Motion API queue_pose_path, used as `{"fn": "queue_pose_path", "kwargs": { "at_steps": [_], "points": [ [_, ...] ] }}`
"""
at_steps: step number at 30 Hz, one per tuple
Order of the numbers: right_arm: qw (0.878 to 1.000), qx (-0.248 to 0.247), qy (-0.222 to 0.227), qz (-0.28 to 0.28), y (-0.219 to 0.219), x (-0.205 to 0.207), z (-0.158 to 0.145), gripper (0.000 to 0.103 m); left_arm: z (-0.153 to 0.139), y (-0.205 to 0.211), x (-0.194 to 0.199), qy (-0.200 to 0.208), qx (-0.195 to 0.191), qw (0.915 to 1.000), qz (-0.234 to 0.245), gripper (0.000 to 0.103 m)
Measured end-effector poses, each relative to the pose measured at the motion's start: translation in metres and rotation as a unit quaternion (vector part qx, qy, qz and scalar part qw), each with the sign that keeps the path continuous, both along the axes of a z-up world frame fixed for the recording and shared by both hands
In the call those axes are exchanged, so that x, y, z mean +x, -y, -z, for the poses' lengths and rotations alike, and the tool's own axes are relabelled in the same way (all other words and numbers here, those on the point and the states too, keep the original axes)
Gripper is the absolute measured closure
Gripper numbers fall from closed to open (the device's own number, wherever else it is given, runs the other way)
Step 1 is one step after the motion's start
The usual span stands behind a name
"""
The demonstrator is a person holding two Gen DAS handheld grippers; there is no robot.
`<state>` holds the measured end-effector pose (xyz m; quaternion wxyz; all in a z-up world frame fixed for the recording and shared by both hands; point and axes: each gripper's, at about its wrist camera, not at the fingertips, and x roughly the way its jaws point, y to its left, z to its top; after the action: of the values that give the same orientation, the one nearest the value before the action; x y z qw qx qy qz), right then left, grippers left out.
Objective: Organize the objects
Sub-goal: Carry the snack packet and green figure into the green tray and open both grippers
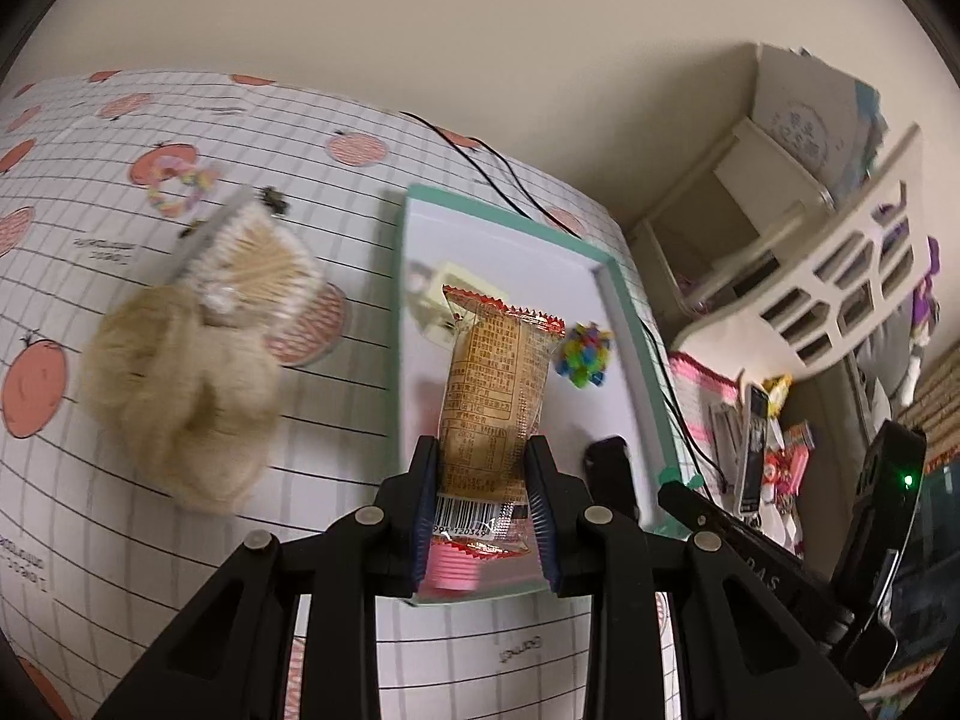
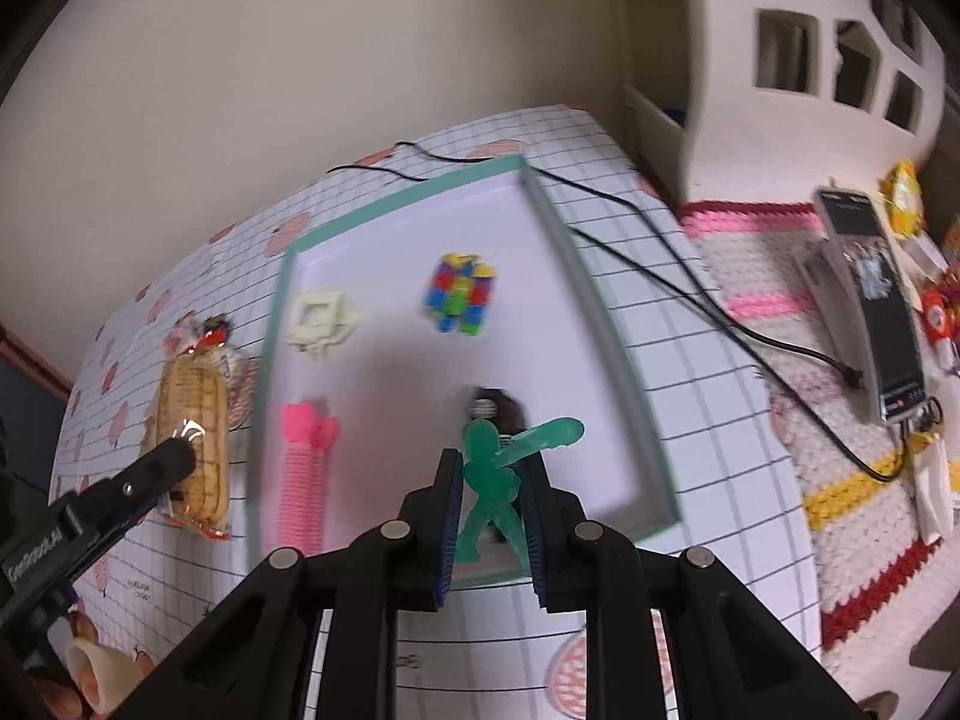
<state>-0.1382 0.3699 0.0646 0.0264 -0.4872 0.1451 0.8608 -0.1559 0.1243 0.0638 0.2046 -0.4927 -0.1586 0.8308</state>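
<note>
Left tool [image 1: 483,468] clamps snack packet [image 1: 492,408]; right tool [image 2: 492,492] clamps green figure [image 2: 498,480] above tray [image 2: 606,312].

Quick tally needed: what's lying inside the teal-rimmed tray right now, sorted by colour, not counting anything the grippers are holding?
Multicoloured: 1, the small block cube
Cream: 1, the square plastic frame piece
Pink: 1, the ribbed pink strip
Black: 1, a small dark object, partly hidden behind the held green figure
Total: 4 in the teal-rimmed tray
</note>
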Motion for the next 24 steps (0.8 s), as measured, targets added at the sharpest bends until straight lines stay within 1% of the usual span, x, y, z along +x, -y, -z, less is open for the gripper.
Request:
{"fn": "queue_pose_path", "kwargs": {
  "at_steps": [5, 10, 14, 19, 24],
  "points": [
    [1.0, -0.004, 0.005, 0.025, -0.02, 0.003, 0.004, 0.082, 0.005, -0.025, 0.005, 0.003, -0.006, 0.9997, 0.025, 0.073],
    [0.999, -0.004, 0.01, 0.031, -0.027, 0.001, 0.011, 0.082, 0.011, -0.045, 0.011, 0.003, -0.015, 0.9988, 0.047, 0.073],
    [1.0, -0.003, 0.011, 0.025, -0.024, -0.002, 0.014, 0.082, 0.015, -0.06, 0.014, 0.001, -0.025, 0.9978, 0.062, 0.073],
    [1.0, -0.002, 0.02, 0.015, -0.016, -0.007, 0.021, 0.082, 0.02, -0.072, 0.016, -0.002, -0.05, 0.9958, 0.076, 0.073],
    [0.999, 0.012, 0.033, 0.007, -0.012, -0.01, 0.029, 0.082, 0.027, -0.078, 0.016, 0.003, -0.064, 0.9942, 0.087, 0.072]
  ]
}}
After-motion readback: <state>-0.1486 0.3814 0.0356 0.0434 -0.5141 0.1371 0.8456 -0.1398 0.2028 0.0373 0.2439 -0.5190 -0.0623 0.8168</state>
